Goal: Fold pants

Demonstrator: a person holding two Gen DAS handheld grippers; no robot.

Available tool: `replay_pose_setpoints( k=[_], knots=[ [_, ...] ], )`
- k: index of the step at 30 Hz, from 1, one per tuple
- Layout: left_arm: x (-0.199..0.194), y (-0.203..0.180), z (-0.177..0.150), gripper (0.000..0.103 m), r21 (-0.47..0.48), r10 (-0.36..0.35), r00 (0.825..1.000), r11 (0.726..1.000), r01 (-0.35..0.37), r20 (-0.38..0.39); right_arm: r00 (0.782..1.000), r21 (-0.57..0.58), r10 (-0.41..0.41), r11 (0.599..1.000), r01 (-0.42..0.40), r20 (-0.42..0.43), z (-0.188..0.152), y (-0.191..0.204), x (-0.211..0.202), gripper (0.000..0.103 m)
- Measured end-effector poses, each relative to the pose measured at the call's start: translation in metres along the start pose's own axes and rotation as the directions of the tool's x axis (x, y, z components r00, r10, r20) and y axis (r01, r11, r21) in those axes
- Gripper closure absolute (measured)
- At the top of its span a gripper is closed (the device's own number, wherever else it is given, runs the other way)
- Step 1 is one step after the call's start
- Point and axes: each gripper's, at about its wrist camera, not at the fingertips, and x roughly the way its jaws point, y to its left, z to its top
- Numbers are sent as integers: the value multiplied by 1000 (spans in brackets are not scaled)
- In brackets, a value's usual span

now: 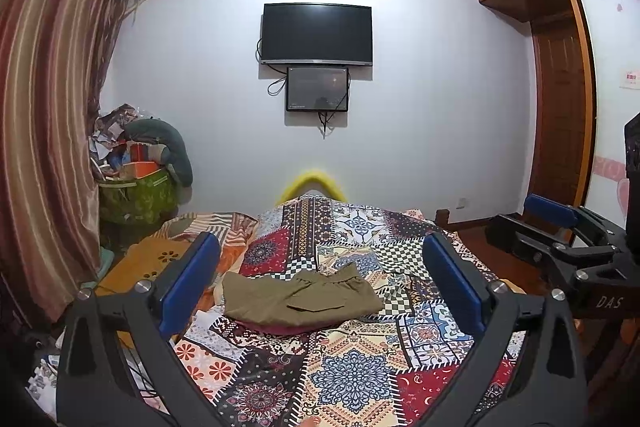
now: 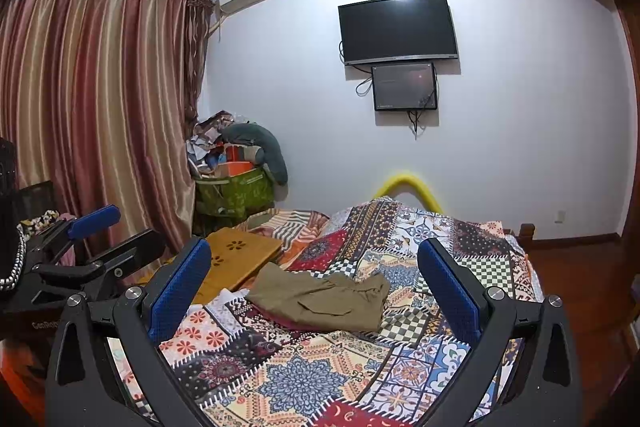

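Olive-green pants (image 1: 298,297) lie folded into a compact rectangle on the patterned bedspread (image 1: 344,379), on top of a dark red garment whose edge shows beneath. They also show in the right wrist view (image 2: 320,299). My left gripper (image 1: 320,283) is open and empty, held above the bed short of the pants. My right gripper (image 2: 316,287) is open and empty too, also held back from the pants. The right gripper shows at the right edge of the left wrist view (image 1: 560,227); the left gripper shows at the left of the right wrist view (image 2: 92,227).
A wooden lap tray (image 2: 240,255) lies on the bed left of the pants. A green basket of clutter (image 2: 236,195) stands by the striped curtain (image 2: 92,107). A TV (image 1: 316,35) hangs on the far wall. A wooden wardrobe (image 1: 560,107) is at right.
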Motion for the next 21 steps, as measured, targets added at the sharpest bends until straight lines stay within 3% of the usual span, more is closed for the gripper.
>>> replay_pose_setpoints(
  k=[21],
  knots=[
    [1,0,-2,1,-5,-29,1000,1000,29,-9,1000,-1,1,1000,-1,-1,-1,-3,1,0]
  ],
)
